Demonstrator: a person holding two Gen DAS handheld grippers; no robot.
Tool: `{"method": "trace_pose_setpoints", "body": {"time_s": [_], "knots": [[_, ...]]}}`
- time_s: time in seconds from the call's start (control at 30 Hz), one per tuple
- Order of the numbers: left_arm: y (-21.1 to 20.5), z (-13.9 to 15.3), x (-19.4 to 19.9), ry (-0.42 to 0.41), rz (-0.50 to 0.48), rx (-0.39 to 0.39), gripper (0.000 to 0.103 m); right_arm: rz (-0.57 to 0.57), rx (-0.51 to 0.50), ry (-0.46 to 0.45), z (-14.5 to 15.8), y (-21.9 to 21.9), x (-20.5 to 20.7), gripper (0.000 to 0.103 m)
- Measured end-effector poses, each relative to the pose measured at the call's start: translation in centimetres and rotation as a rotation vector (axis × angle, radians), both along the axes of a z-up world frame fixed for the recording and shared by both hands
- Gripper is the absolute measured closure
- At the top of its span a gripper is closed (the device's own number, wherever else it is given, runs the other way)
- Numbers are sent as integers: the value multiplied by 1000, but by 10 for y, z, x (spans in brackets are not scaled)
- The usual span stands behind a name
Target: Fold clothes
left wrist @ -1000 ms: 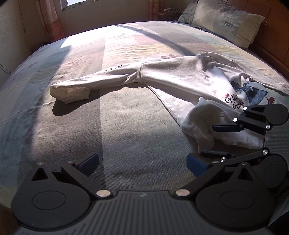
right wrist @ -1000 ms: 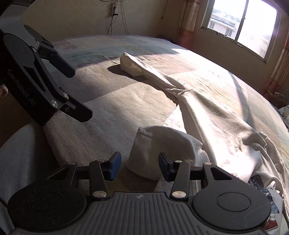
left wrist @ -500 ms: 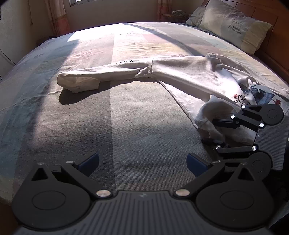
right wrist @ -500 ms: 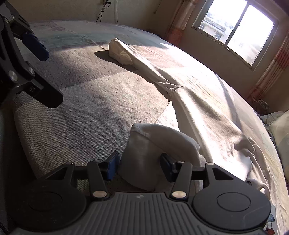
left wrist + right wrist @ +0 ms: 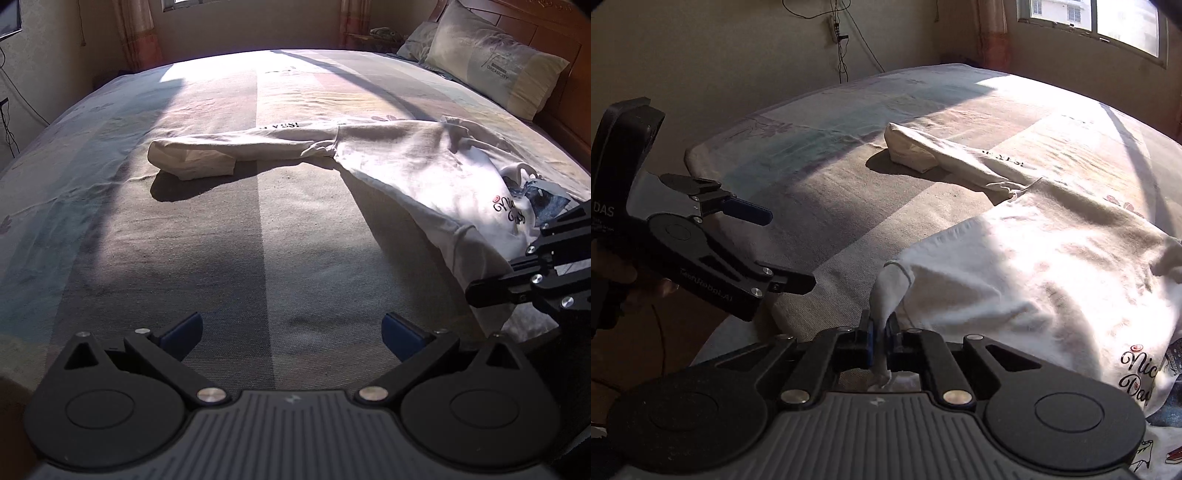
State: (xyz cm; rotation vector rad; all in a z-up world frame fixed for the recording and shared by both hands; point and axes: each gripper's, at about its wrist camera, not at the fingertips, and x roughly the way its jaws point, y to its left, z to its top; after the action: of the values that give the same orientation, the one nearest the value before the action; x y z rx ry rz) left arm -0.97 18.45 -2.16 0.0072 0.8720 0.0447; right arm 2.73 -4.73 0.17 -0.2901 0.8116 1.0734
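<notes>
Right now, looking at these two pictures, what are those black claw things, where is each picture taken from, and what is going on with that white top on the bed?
There is no robot here. A person holds a two-finger clamp in each hand, with a wide-angle camera on each clamp looking along its fingers.

One picture looks out from the left gripper: its blue-tipped jaws stand wide open over the bed, holding nothing. The other looks out from the right gripper, whose jaws are pinched shut on an edge of the white long-sleeved top.

That top lies spread across the bed, one sleeve stretched out to the side. Pillows rest by the wooden headboard.
</notes>
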Motion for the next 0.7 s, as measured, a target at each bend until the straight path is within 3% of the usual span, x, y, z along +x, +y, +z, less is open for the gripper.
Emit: {"method": "trace_pose_setpoints", "body": {"time_s": [0.07,0.17,0.2,0.33,0.5,0.7], "knots": [[1,1,-1,0,10,3,0,20,26,52,0,7,0,92],[2,3,-2,3,16,11,0,56,38,174,-9,16,3,73],[2,4,-3,4,16,12,0,70,41,208,-13,19,3,73],[1,3,-2,15,10,17,0,73,40,156,-11,7,-8,72],[-13,2,7,24,-42,10,0,-85,91,129,6,-56,7,71],[-47,-1,24,38,-144,13,0,-396,139,23,31,-165,23,66]]}}
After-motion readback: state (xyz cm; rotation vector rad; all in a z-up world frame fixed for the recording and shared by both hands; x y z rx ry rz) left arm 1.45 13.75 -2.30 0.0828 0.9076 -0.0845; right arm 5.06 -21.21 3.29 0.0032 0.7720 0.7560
